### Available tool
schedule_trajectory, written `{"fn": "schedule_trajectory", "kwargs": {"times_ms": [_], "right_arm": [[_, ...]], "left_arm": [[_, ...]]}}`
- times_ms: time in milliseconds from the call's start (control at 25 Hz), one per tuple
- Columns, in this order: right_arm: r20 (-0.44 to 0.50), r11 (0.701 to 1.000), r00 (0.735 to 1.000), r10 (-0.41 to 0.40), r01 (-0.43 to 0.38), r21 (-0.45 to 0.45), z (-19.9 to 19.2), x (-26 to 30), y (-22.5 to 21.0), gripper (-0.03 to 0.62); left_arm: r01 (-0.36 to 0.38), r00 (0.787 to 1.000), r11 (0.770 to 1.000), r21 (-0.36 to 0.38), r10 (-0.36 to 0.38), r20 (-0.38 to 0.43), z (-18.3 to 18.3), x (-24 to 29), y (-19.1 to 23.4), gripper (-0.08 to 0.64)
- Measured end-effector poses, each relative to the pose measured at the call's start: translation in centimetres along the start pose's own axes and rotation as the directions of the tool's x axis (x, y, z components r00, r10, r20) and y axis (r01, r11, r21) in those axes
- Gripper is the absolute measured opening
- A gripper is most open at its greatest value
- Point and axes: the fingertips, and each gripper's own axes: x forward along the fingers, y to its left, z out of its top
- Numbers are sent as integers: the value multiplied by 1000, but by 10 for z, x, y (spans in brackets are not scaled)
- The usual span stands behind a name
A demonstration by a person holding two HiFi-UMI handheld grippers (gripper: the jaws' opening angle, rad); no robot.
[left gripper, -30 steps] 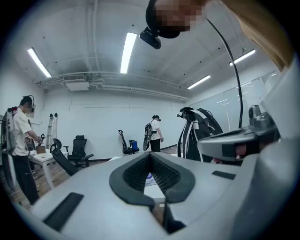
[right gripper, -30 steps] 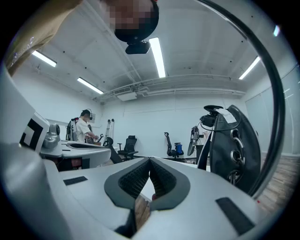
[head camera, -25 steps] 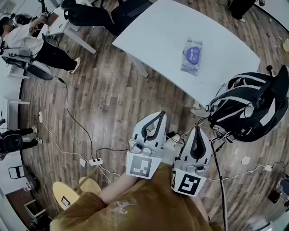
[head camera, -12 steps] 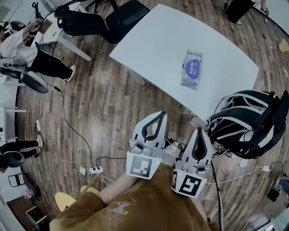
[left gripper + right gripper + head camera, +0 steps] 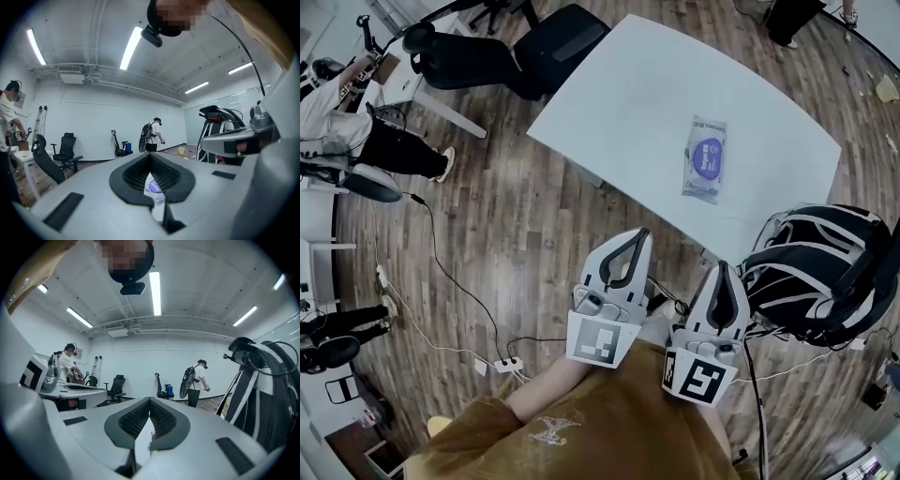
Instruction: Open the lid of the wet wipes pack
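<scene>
You are holding both grippers low in the frame, over the wooden floor [image 5: 516, 216]. The left gripper [image 5: 639, 232] is resting with its jaw tips meeting and nothing between them. The right gripper [image 5: 721, 265] is likewise closed and empty. Both are sitting almost where they were half a second ago. Beside them, at right, is the black-and-white backpack [image 5: 816, 272]. Farther up, the flat pale wet wipes pack with its purple oval lid [image 5: 706, 159] is lying on the white table [image 5: 628, 84], lid down. It is sitting slightly lower in the frame than before.

Ochre-brown shirt [image 5: 591, 433], pale chest emblem
</scene>
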Motion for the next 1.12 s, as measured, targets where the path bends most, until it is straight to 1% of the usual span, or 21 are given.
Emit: {"fn": "schedule_trajectory", "kwargs": {"times_ms": [80, 200, 400, 520, 680, 840, 920, 960, 1000, 1120], "right_arm": [[0, 1000, 1000, -27, 27, -5, -2, 8, -5, 8], [6, 997, 998, -70, 70, -10, -4, 24, -17, 8], [46, 993, 992, -114, 115, -23, 7, 51, -32, 8], [54, 991, 990, -130, 132, -31, 12, 55, -34, 8], [48, 989, 989, -143, 144, -20, 10, 58, -42, 8], [54, 989, 987, -148, 149, -10, 15, 67, -48, 8], [51, 990, 989, -140, 141, -6, 16, 75, -50, 8], [49, 991, 990, -133, 133, -3, 15, 80, -52, 8], [48, 992, 991, -126, 126, 0, 14, 86, -55, 8], [41, 993, 992, -117, 116, 20, 10, 102, -67, 8]], "left_arm": [[3, 1000, 1000, -13, -3, -1, -1, 7, 8, -1], [-2, 1000, 998, -55, 2, -10, -5, 21, 16, -1], [9, 999, 999, -34, -8, 34, 0, 48, 22, 0], [10, 999, 998, -65, -7, 43, 3, 60, 28, 0], [53, 994, 993, -103, -42, 104, 13, 69, 26, 0], [37, 995, 997, -69, -30, 95, 12, 77, 33, 0], [28, 996, 994, -106, -19, 87, 9, 82, 38, 0], [34, 996, 991, -130, -22, 89, 9, 87, 42, 0], [41, 995, 990, -138, -28, 95, 9, 93, 45, 0], [27, 994, 994, -106, -16, 108, 11, 111, 47, 0]]}}
